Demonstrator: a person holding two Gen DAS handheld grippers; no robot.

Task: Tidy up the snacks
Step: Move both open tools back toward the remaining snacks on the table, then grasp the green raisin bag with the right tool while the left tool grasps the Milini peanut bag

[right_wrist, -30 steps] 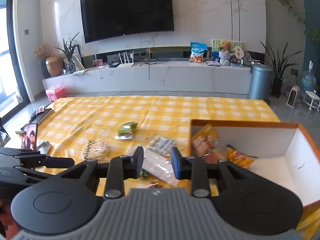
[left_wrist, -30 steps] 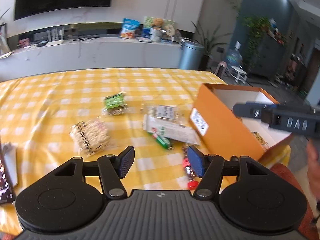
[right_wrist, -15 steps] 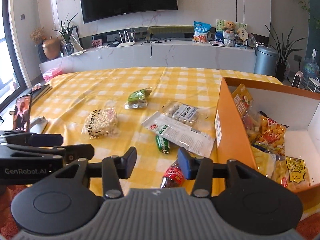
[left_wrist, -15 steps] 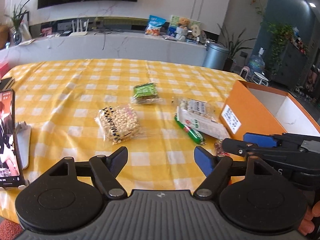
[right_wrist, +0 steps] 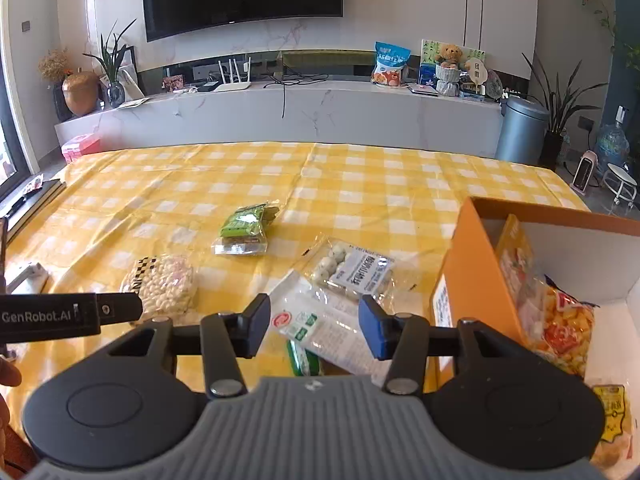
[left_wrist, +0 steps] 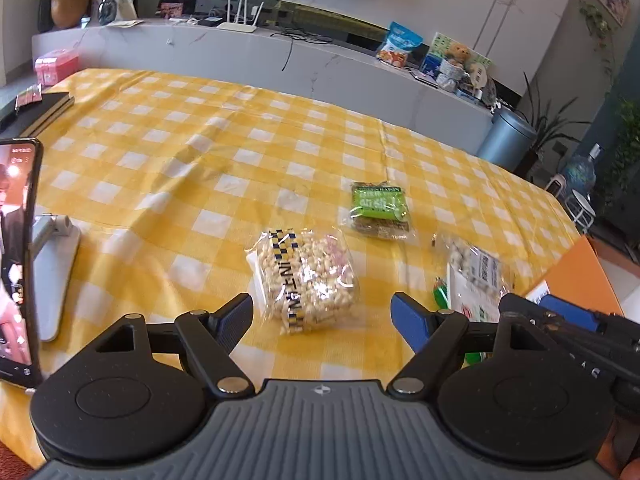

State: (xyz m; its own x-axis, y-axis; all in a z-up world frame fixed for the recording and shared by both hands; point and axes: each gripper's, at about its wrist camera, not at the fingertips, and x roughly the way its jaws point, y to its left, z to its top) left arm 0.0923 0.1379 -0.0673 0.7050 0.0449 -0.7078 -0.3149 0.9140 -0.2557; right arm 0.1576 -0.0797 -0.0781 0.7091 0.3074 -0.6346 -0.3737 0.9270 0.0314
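Box (right_wrist: 472, 280): several snack bags (right_wrist: 560, 320) already inside.
Table (left_wrist: 200, 152): puffed bag (left_wrist: 308, 276), green pack (left_wrist: 378, 208), others still out.
Left gripper (left_wrist: 322, 316): opening, empty.
Right gripper (right_wrist: 314, 330): spread, empty.

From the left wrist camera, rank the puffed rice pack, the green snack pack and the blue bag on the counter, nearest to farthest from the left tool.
1. Puffed rice pack: on the tablecloth just ahead of the left tool, roughly centred on its open gap.
2. Green snack pack: farther up the table, slightly right.
3. Blue bag: on the white counter beyond the table, upper right.
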